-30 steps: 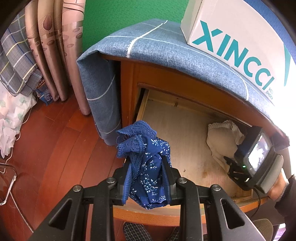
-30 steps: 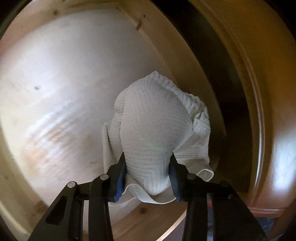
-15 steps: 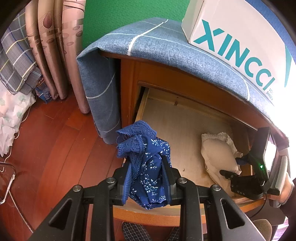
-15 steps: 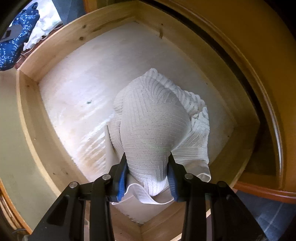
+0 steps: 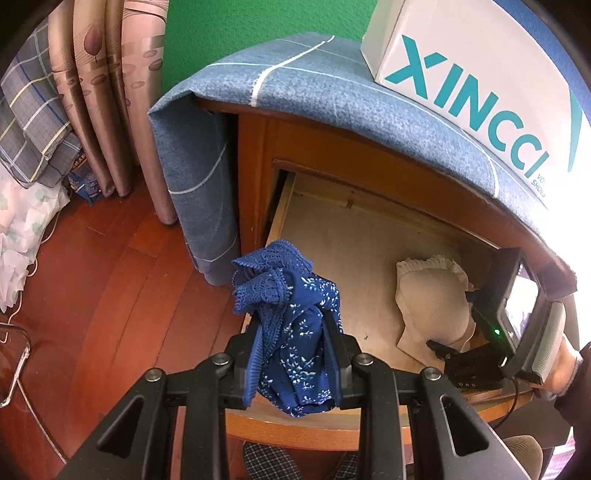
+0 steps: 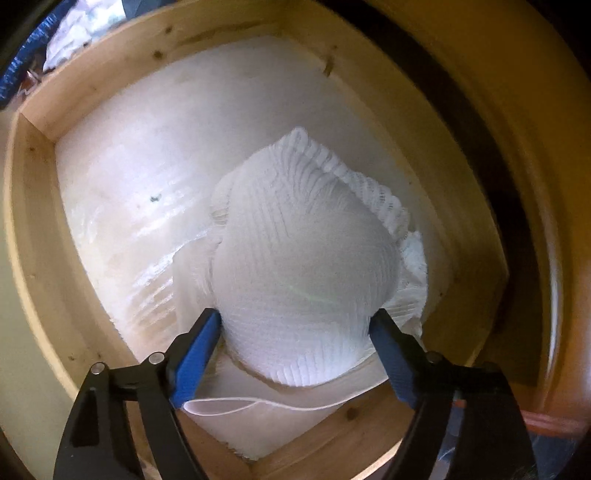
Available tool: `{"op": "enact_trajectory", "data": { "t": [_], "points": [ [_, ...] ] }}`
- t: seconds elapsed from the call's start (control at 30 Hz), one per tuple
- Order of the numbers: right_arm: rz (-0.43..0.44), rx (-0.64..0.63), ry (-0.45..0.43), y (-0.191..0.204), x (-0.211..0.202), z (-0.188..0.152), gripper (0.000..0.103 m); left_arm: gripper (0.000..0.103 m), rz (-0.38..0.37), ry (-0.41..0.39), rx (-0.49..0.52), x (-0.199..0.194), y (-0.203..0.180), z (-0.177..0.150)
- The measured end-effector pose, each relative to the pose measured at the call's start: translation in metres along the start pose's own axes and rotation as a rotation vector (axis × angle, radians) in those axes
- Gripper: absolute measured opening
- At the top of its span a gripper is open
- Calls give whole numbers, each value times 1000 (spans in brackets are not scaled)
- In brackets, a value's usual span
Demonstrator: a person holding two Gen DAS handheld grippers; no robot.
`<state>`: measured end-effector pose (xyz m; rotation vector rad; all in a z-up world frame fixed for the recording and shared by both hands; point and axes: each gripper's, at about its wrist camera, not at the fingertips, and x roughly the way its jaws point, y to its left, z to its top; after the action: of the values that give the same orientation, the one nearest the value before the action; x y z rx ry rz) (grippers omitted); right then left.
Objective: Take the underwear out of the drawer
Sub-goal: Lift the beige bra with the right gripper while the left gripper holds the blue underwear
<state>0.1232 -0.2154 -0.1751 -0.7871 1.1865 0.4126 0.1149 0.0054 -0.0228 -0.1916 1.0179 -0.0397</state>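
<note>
- Left hand-held gripper (image 5: 291,354): clamped on blue underwear (image 5: 291,332), held above the drawer (image 5: 317,415) front.
- Right hand-held gripper (image 6: 295,332): jaws opening; white underwear (image 6: 306,273) between them, lying on the drawer floor.

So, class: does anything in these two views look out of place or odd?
Yes: the right gripper is opening, though the white underwear between its fingers lies in the drawer. The left gripper grips the blue pair.

Green wall (image 5: 236,29) at upper centre. Reddish wooden plank floor (image 5: 110,314) at lower left. Brown patterned curtains (image 5: 110,92) at upper left. Blue checked cloth (image 5: 332,96) covers the orange wooden cabinet (image 5: 255,177).
</note>
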Motion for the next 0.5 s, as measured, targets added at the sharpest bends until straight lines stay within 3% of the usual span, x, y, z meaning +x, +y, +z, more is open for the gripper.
{"op": "enact_trajectory", "data": {
  "t": [0.17, 0.37, 0.5],
  "points": [
    [18, -31, 11, 0, 11, 3, 82, 29, 0, 2, 0, 1, -1, 0],
    [60, -4, 21, -10, 11, 10, 57, 29, 3, 1, 2, 1, -2, 0],
    [54, 13, 33, -9, 2, 14, 47, 29, 2, -2, 2, 0, -3, -1]
  ]
}}
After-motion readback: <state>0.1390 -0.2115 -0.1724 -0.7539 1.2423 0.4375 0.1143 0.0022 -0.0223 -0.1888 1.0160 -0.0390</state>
